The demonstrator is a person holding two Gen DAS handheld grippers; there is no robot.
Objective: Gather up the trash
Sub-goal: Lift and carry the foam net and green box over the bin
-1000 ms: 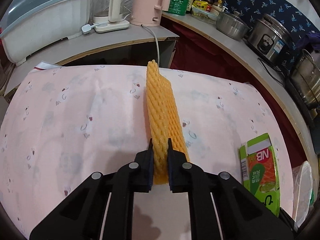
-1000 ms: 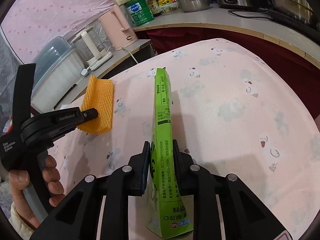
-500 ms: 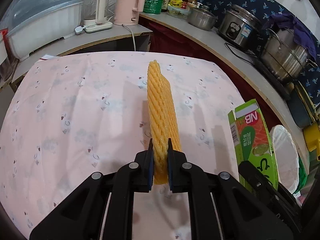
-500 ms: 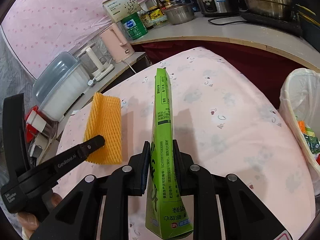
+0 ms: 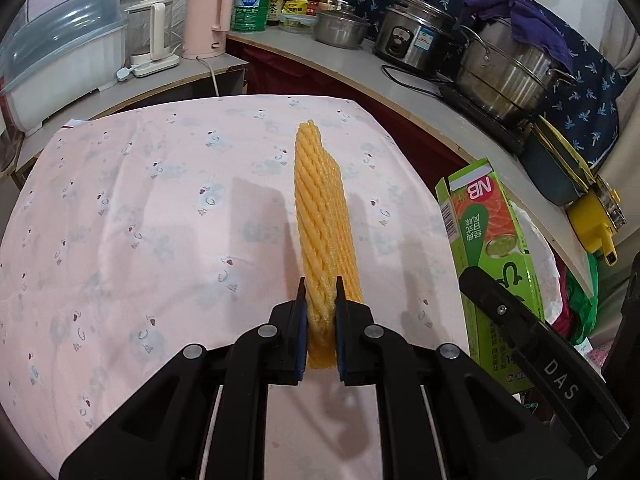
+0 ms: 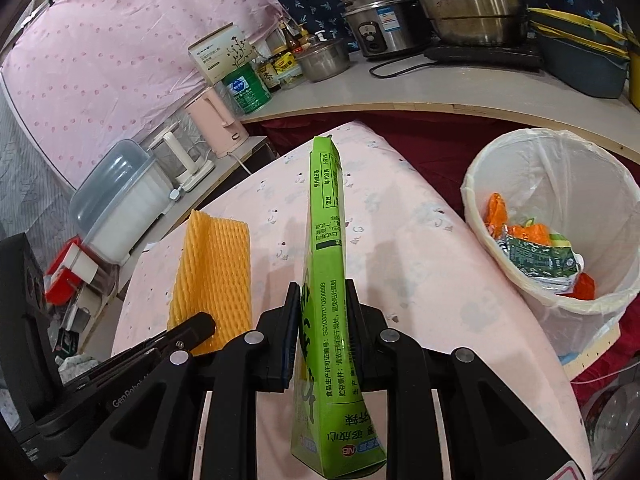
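My left gripper [image 5: 320, 284] is shut on an orange foam fruit net [image 5: 322, 208] and holds it edge-up above the pink tablecloth [image 5: 140, 208]. The net also shows in the right wrist view [image 6: 214, 264]. My right gripper [image 6: 322, 288] is shut on a flattened green carton [image 6: 326, 248] and holds it upright over the table's right side; the carton also shows in the left wrist view [image 5: 490, 236]. A white-lined trash bin [image 6: 500, 156] stands to the right, below table level, with wrappers [image 6: 536, 256] inside.
A curved counter [image 5: 360, 64] behind the table carries a pink kettle [image 5: 206, 20], a green can [image 5: 250, 8], a rice cooker [image 5: 416, 34] and steel pots [image 5: 508, 72]. A lidded plastic box [image 5: 56, 52] sits at the back left.
Both grippers have lifted and swung right with their loads. The trash bin has come into the right wrist view, and the carton is closer in the left wrist view.
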